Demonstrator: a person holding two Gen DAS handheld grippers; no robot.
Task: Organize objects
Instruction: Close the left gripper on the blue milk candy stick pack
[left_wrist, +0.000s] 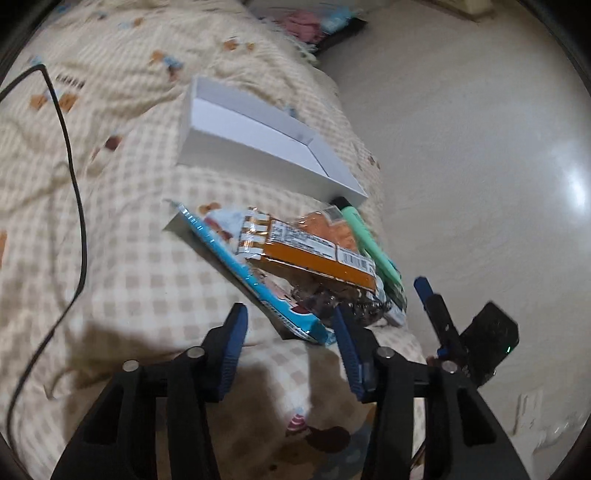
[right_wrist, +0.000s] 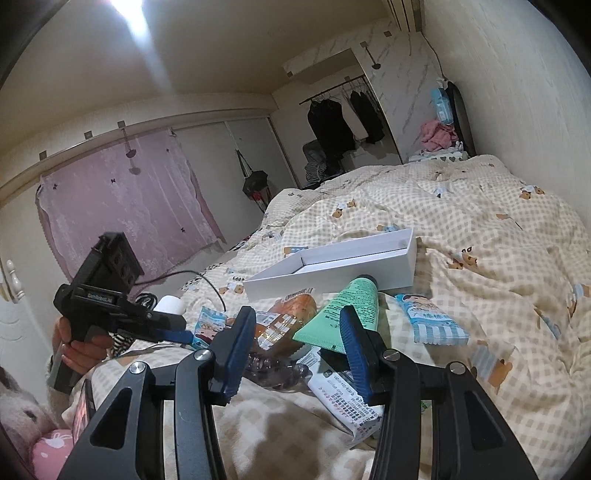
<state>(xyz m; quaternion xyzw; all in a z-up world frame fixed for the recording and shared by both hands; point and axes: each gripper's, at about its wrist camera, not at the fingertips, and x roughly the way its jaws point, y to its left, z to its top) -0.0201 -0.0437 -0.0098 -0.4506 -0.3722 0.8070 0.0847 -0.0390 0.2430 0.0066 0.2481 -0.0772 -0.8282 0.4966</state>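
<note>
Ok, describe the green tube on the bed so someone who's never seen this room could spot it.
On the checked quilt, find the open white box. Leaning at its near wall, atop the snack packets, lies the mint-green tube: the only plain green, wedge-shaped thing there, with a dark cap.

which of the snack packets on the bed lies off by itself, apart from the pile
The blue-and-white striped packet, lying alone on the quilt right of the green tube; the others overlap in the pile.

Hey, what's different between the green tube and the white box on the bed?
The green tube is mint green with printed text; the white box is plain. The tube is a flattened wedge with a dark cap; the box is a shallow open tray with nothing visible inside. The tube lies among snack packets; the box sits behind them. Both rest on the checked quilt.
</note>
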